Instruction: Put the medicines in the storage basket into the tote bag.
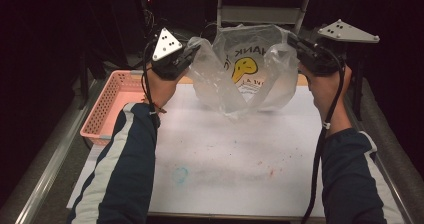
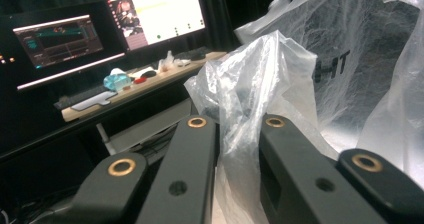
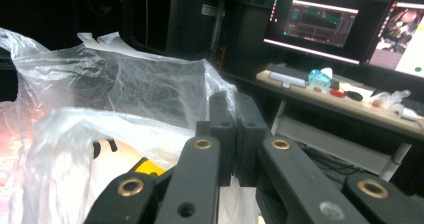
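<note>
Dark sleeves with white stripes come in from the near edge of the table [image 1: 235,169], each forearm raised. At the left, a pink basket [image 1: 107,104] sits on the table's far left corner. Just right of it, the left gripper [image 1: 192,51] has its fingers [image 2: 197,149] standing a little apart, with a bunched fold of the clear plastic bag [image 1: 250,71] passing between them; the film fills the gap, but the hold looks loose rather than firm. In the middle, the bag hangs above the far part of the table, stretched between both hands, its yellow smiley print facing the camera and its bottom sagging toward the white surface. At the right, the right gripper [image 1: 295,44] has its fingers [image 3: 235,129] pressed together on the bag's other edge.

Opening the mouth evenly seems to be the step in hand. To do it well, the left fingers should pinch firmly before any pull, both hands should stay level, and the spread should be gentle, since thin film could slip out or tear.
</note>
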### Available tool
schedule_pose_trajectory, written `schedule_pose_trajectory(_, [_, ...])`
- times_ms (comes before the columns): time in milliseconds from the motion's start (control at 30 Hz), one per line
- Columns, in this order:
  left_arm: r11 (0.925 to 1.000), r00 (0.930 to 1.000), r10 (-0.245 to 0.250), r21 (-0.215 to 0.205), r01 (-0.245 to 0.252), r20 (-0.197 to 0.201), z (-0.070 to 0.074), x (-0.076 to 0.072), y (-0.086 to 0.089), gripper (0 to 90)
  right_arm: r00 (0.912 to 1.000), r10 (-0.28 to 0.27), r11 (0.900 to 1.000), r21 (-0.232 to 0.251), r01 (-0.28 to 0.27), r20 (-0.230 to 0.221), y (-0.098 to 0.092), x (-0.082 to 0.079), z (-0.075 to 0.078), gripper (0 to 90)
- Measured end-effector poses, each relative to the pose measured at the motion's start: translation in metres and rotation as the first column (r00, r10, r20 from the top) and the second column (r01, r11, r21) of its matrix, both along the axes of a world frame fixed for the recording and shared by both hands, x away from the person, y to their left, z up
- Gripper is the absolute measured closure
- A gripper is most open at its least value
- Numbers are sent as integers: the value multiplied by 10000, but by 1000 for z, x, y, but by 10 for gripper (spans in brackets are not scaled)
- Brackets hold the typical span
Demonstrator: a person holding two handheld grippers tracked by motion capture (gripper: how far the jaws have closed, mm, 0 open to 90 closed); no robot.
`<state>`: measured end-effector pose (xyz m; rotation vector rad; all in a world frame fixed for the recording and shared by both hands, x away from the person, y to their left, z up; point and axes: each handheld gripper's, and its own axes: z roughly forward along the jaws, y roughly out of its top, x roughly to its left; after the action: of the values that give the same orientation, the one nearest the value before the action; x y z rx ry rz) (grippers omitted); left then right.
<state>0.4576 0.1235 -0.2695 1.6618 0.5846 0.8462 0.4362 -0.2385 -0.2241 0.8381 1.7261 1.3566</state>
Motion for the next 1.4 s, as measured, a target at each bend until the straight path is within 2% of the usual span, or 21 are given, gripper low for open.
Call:
schedule_pose_trajectory(33, [10000, 10000, 12, 45, -12, 7, -2, 1, -1, 786, 10000, -31, 9999, -107, 31, 5, 0, 2, -3, 900])
schedule_pose_trajectory(133, [9992, 9999, 91, 382, -89, -59, -5, 4, -5, 787, 9998, -148, 9999, 30, 148, -92, -4, 5, -10, 900])
schedule_pose_trajectory(200, [9987, 9998, 193, 465, -189, -96, -7, 6, -7, 785, 9995, -296, 9996, -1, 296, -131, -7, 8, -14, 900])
schedule_pose_trajectory(367, [9960, 9986, 393, 820, -362, -356, -15, 13, -8, 760, 9971, -719, 9974, -60, 718, -247, -16, 14, -23, 899])
schedule_pose_trajectory(533, [9915, 9973, 504, 1225, -435, -539, -21, 20, -8, 856, 9944, -982, 9951, -176, 976, -395, -22, 21, -32, 898])
schedule_pose_trajectory(767, [9798, 9945, 963, 1800, -873, -421, -21, 28, -3, 875, 9884, -1421, 9898, -202, 1412, -538, -32, 30, -38, 895])
schedule_pose_trajectory(900, [9688, 9917, 1247, 2196, -1148, -315, -18, 33, -1, 876, 9850, -1642, 9861, -345, 1626, -525, -37, 34, -37, 895])
schedule_pose_trajectory(1033, [9637, 9875, 1561, 2224, -1477, -205, -8, 37, 4, 876, 9824, -1829, 9830, -254, 1820, -384, -42, 36, -30, 896])
schedule_pose_trajectory(1167, [9596, 9838, 1792, 2201, -1751, 13, 1, 38, 6, 876, 9840, -1768, 9841, -198, 1764, -226, -43, 35, -20, 897])
schedule_pose_trajectory(1267, [9639, 9832, 1824, 1962, -1802, 66, 6, 36, 6, 876, 9833, -1817, 9832, -207, 1815, -68, -39, 34, -16, 897])
schedule_pose_trajectory(1400, [9632, 9819, 1886, 1920, -1880, 153, 9, 34, 6, 876, 9837, -1799, 9834, -237, 1799, 18, -37, 33, -13, 897])
